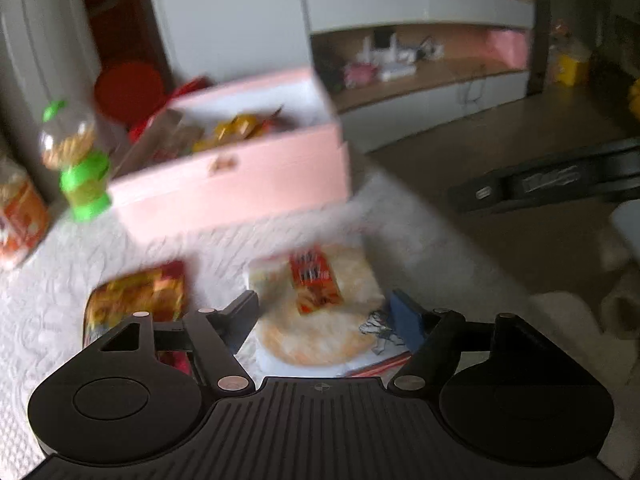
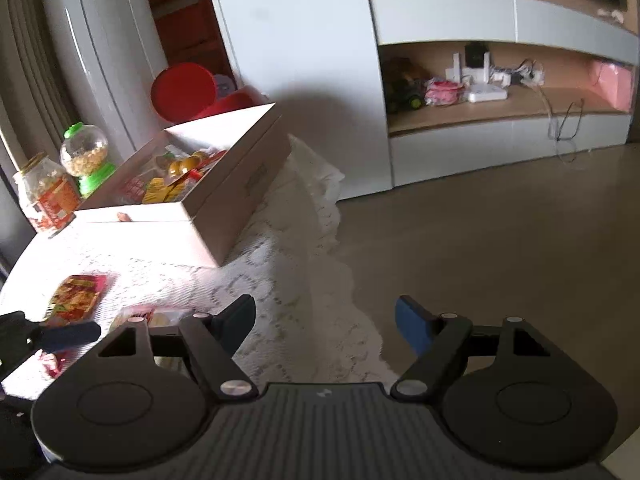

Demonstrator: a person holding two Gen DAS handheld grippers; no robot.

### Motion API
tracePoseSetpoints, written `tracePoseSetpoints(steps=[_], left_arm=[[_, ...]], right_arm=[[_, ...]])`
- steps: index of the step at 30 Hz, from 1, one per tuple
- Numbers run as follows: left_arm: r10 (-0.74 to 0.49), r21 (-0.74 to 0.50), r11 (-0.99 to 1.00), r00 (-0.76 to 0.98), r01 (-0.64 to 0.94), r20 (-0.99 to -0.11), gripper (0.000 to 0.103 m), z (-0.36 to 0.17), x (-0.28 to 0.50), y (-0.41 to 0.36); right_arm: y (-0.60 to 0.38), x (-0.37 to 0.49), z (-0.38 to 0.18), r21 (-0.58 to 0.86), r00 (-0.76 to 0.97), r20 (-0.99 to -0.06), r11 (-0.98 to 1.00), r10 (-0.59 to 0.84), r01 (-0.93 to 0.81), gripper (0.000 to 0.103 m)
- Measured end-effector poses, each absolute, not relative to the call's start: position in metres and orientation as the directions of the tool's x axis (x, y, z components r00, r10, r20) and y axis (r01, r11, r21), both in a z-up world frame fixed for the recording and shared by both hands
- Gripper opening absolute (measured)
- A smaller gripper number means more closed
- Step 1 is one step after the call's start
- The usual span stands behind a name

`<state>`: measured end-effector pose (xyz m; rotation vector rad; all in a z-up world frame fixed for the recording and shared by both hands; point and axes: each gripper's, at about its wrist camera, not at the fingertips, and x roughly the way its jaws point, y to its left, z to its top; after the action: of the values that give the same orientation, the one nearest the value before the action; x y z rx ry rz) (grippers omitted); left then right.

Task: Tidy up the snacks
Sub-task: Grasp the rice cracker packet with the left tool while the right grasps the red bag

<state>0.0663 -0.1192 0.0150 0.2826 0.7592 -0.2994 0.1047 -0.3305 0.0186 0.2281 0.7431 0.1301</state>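
A pink open box [image 1: 236,176] holds several snack packs on the white lace cloth [image 1: 48,288]; it also shows in the right wrist view [image 2: 224,184]. My left gripper [image 1: 324,316] is open, its fingers on either side of a round rice-cracker pack [image 1: 320,320] with an orange label. A red and yellow snack pack [image 1: 136,300] lies left of it, also seen in the right wrist view [image 2: 76,296]. My right gripper [image 2: 326,320] is open and empty above the cloth's edge. The left gripper's finger [image 2: 68,334] shows at the lower left of the right wrist view.
A green-based candy dispenser [image 1: 76,152] and a jar with an orange label [image 2: 48,196] stand left of the box. A red lid [image 2: 182,90] leans behind it. The floor [image 2: 500,240] lies to the right, with a shelf unit [image 2: 500,100] beyond. The right gripper's body [image 1: 560,180] reaches in from the right.
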Motion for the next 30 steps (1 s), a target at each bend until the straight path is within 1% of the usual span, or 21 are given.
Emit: tracePoseSetpoints(steps=[2,3,4,5,6,8,10,12,14,15,17,18,21,23,26,27,28,30], left_arm=[[-0.160,0.115,0.933,0.679,0.341,-0.717,0.084,0.011,0.073,-0.110],[-0.190,0.049,0.944,0.657,0.327,-0.730,0.086,0.009,0.080,-0.102],[-0.219,-0.005,0.949,0.652,0.314,-0.726,0.086,0.008,0.084,-0.095],[-0.237,-0.030,0.950,0.655,0.311,-0.717,0.085,0.009,0.087,-0.090],[-0.246,-0.044,0.950,0.655,0.309,-0.714,0.081,0.010,0.090,-0.087],[-0.289,-0.106,0.945,0.644,0.308,-0.708,0.081,0.015,0.093,-0.078],[-0.380,-0.221,0.923,0.649,0.317,-0.659,0.081,0.024,0.088,-0.060],[-0.394,-0.248,0.919,0.695,0.306,-0.601,0.081,0.037,0.077,-0.039],[-0.359,-0.240,0.933,0.758,0.269,-0.545,0.081,0.054,0.067,-0.012],[-0.325,-0.234,0.944,0.790,0.234,-0.520,0.081,0.063,0.062,0.005],[-0.240,-0.211,0.966,0.834,0.153,-0.497,0.081,0.074,0.053,0.036],[-0.175,-0.186,0.978,0.850,0.092,-0.498,0.081,0.077,0.051,0.052],[-0.030,-0.142,0.989,0.859,-0.050,-0.510,0.081,0.074,0.046,0.089],[0.013,-0.148,0.984,0.857,-0.104,-0.516,0.081,0.065,0.041,0.107],[0.040,-0.136,0.982,0.842,-0.134,-0.538,0.081,0.047,0.040,0.120],[0.046,-0.131,0.981,0.833,-0.141,-0.552,0.081,0.039,0.040,0.122],[0.046,-0.132,0.980,0.823,-0.146,-0.566,0.081,0.031,0.038,0.124],[0.040,-0.148,0.976,0.808,-0.157,-0.588,0.081,0.020,0.039,0.128]], right_arm=[[-0.327,0.103,0.019,0.283,0.719,-0.653,0.957,0.238,-0.059,0.078],[-0.325,0.102,0.020,0.291,0.717,-0.649,0.954,0.252,-0.072,0.078],[-0.321,0.100,0.022,0.289,0.718,-0.646,0.954,0.259,-0.084,0.078],[-0.318,0.098,0.024,0.282,0.721,-0.643,0.955,0.258,-0.089,0.078],[-0.315,0.097,0.026,0.276,0.723,-0.641,0.956,0.257,-0.095,0.078],[-0.307,0.095,0.029,0.271,0.723,-0.638,0.956,0.265,-0.111,0.078],[-0.299,0.095,0.032,0.269,0.716,-0.641,0.955,0.275,-0.126,0.078],[-0.289,0.097,0.034,0.261,0.707,-0.650,0.956,0.279,-0.137,0.078],[-0.274,0.100,0.035,0.252,0.694,-0.660,0.955,0.287,-0.155,0.078],[-0.264,0.102,0.035,0.250,0.683,-0.667,0.953,0.297,-0.170,0.078],[-0.245,0.107,0.037,0.260,0.657,-0.678,0.944,0.330,-0.206,0.078],[-0.233,0.110,0.038,0.271,0.641,-0.682,0.936,0.353,-0.226,0.078],[-0.189,0.120,0.038,0.308,0.577,-0.701,0.907,0.420,-0.287,0.079],[-0.159,0.127,0.034,0.322,0.542,-0.716,0.897,0.440,-0.303,0.080],[-0.114,0.140,0.024,0.340,0.481,-0.757,0.895,0.442,-0.287,0.080],[-0.101,0.142,0.022,0.326,0.492,-0.759,0.904,0.425,-0.278,0.093],[-0.091,0.144,0.021,0.304,0.510,-0.760,0.914,0.402,-0.268,0.097],[-0.071,0.148,0.018,0.237,0.542,-0.774,0.943,0.329,-0.234,0.100]])
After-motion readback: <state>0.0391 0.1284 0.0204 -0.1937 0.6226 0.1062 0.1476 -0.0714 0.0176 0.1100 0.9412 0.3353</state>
